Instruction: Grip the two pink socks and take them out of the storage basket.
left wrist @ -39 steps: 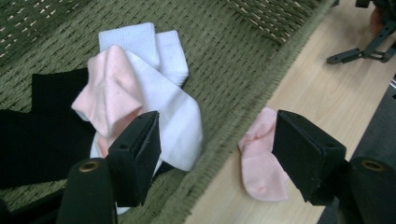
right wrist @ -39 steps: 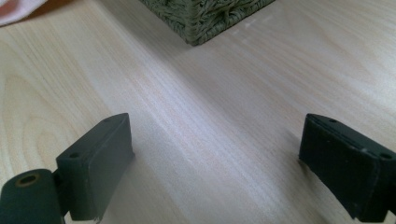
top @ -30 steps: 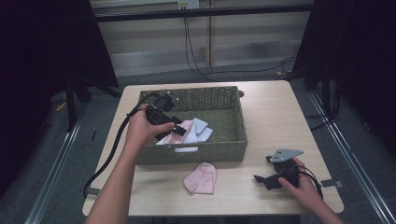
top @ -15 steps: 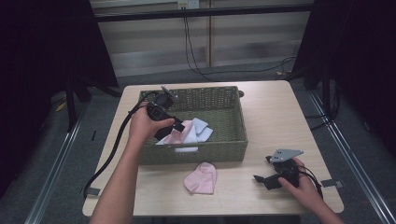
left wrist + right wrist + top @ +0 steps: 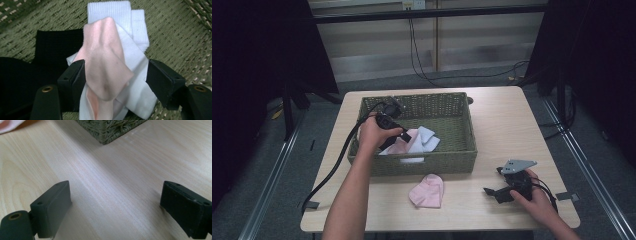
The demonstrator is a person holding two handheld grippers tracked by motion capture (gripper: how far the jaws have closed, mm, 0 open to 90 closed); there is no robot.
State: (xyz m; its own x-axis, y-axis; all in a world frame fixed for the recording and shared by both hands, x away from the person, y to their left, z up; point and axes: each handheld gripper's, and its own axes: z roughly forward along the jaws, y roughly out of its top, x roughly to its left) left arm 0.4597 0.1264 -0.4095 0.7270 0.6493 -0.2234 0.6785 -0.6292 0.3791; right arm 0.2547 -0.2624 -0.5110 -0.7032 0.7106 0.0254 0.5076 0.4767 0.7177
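Left gripper over socks in the basket, right gripper resting on the table.

In the high view, the left gripper (image 5: 388, 122) sat inside the green wicker basket (image 5: 462, 150) at centre frame, over a heap of socks. Its own view showed its jaws spread wide on either side of a pink sock (image 5: 105, 67) that lay on white socks (image 5: 136, 50), with a black sock (image 5: 56, 46) at left; whether the left jaw touched the pink sock could not be told. A second pink sock (image 5: 428, 190) lay on the wooden table (image 5: 512, 115) just below the basket's front wall. At lower right, the right gripper (image 5: 492, 194) rested on the table, jaws wide apart over bare wood, gripping nothing.
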